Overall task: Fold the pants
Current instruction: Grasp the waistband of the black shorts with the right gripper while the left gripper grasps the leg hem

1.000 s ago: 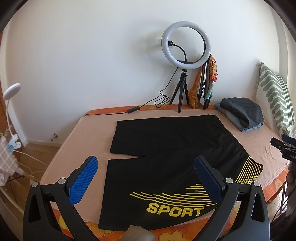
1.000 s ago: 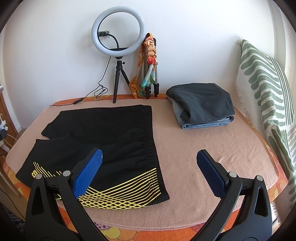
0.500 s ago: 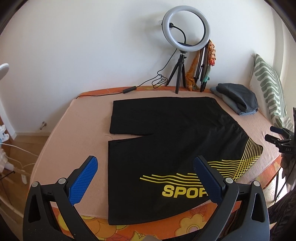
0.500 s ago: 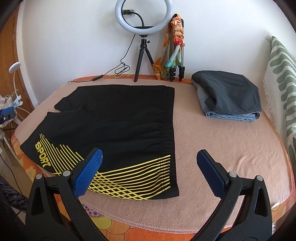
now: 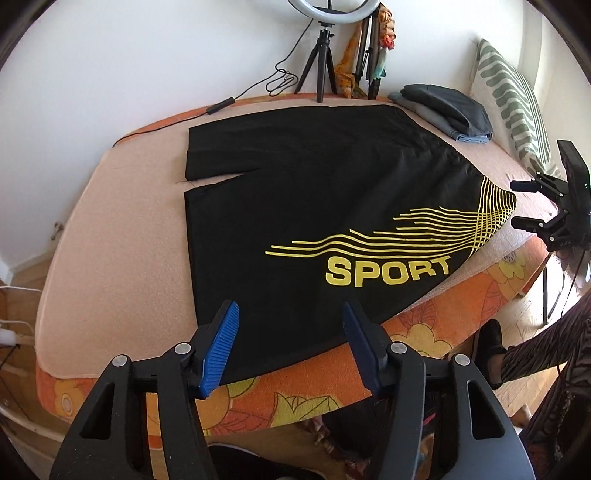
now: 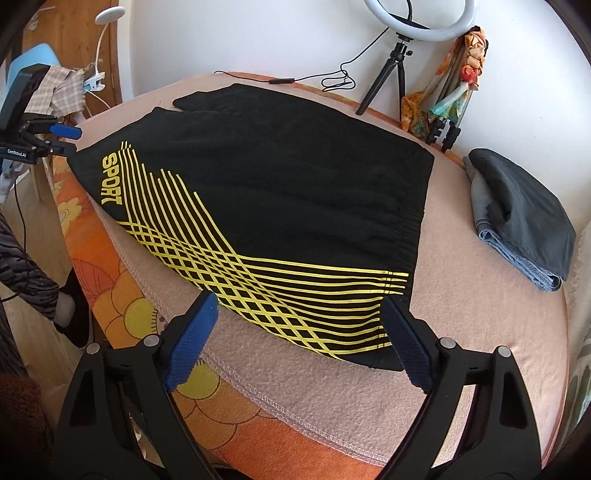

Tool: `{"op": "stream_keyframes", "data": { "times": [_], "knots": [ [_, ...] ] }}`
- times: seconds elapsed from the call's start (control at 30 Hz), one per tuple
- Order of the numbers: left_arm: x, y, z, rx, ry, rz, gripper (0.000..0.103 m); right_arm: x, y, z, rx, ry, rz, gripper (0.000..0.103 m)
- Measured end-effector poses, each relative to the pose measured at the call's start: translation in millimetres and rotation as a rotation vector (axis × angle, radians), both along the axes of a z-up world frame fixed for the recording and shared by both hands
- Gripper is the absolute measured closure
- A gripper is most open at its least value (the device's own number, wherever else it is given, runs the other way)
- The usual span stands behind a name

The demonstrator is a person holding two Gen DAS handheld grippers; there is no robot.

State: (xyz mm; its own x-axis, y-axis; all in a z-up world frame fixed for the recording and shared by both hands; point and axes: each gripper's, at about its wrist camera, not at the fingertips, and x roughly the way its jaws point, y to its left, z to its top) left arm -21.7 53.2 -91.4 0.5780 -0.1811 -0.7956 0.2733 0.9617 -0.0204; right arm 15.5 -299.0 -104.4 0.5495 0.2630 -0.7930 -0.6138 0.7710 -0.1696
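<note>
The black shorts lie spread flat on a peach fleece blanket over a mattress with an orange floral cover. The fabric looks smooth and thin, printed with yellow wavy lines and the word SPORT, with a gathered elastic waistband. The left gripper hovers at the near leg hem, its ribbed blue pads spread apart and holding nothing. The right gripper is also spread wide, straddling the near waistband corner. Folded grey clothes sit well apart. The ring light is cut off at the top edge of both views.
</note>
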Motion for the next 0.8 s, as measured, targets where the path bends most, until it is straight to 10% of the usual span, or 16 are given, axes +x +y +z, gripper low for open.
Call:
{"op": "stream_keyframes", "data": {
  "times": [0.37, 0.6, 0.8],
  "knots": [
    [-7.3, -22.5, -10.8, 0.038, 0.027, -0.128, 0.055, -0.3, 10.6, -15.1, -0.136, -0.020, 0.045, 0.039],
    [-4.4, -26.6, -16.5, 0.028, 0.040, -0.164, 0.055, 4.1, 18.7, -15.2, -0.177, -0.028, 0.054, 0.090],
    [-7.1, -29.5, -20.6, 0.065, 0.033, -0.185, 0.055, 8.5, 21.1, 2.7, -0.136, -0.077, 0.024, 0.098]
  ]
}}
